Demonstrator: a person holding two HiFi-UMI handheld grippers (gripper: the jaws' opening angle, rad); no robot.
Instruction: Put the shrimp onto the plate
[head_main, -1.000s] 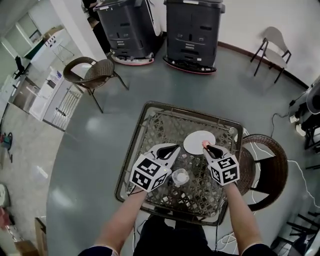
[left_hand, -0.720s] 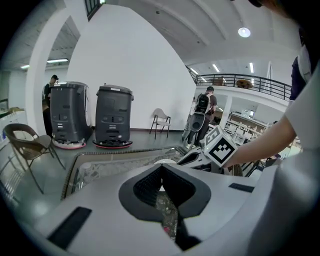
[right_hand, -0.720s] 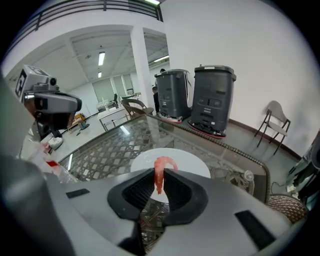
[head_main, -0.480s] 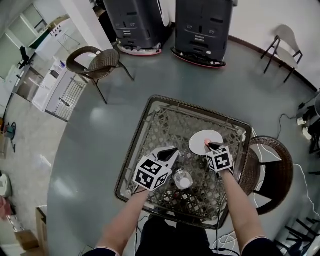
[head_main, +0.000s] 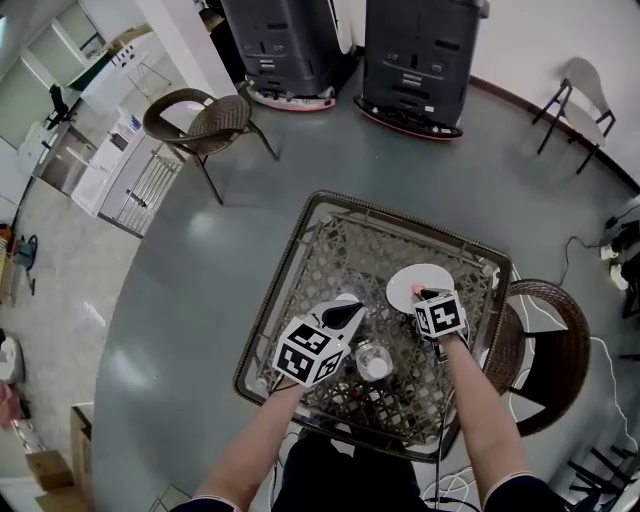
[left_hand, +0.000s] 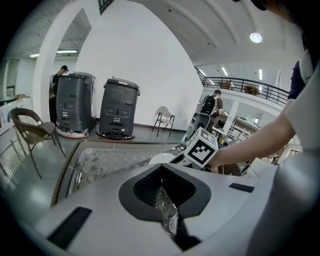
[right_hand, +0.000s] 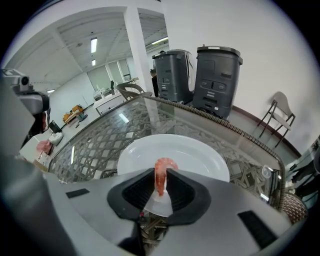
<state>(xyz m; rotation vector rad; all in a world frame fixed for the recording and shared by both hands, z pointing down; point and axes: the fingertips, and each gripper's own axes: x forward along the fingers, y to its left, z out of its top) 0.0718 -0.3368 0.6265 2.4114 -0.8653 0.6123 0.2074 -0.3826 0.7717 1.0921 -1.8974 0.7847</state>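
A pink shrimp (right_hand: 161, 176) hangs pinched between the jaws of my right gripper (right_hand: 161, 189), which is shut on it. It sits above the near edge of the white plate (right_hand: 192, 152). From the head view, the right gripper (head_main: 425, 294) reaches over the plate (head_main: 428, 275) at the table's far right, with the shrimp (head_main: 417, 290) at its tip. My left gripper (head_main: 349, 311) hovers left of it above the table, jaws together with nothing held. Through the left gripper (left_hand: 167, 212) I see only table lattice and glass.
A small clear glass bowl (head_main: 373, 361) stands between the two grippers, near my side. The square glass table (head_main: 300, 215) has a wicker rim and lattice. A wicker chair (head_main: 545, 340) is right of it, another (head_main: 200, 125) far left. Two dark machines (head_main: 420, 55) stand beyond.
My right gripper has carried the shrimp forward, from short of the plate to over its near edge. The left gripper has stayed about where it was.
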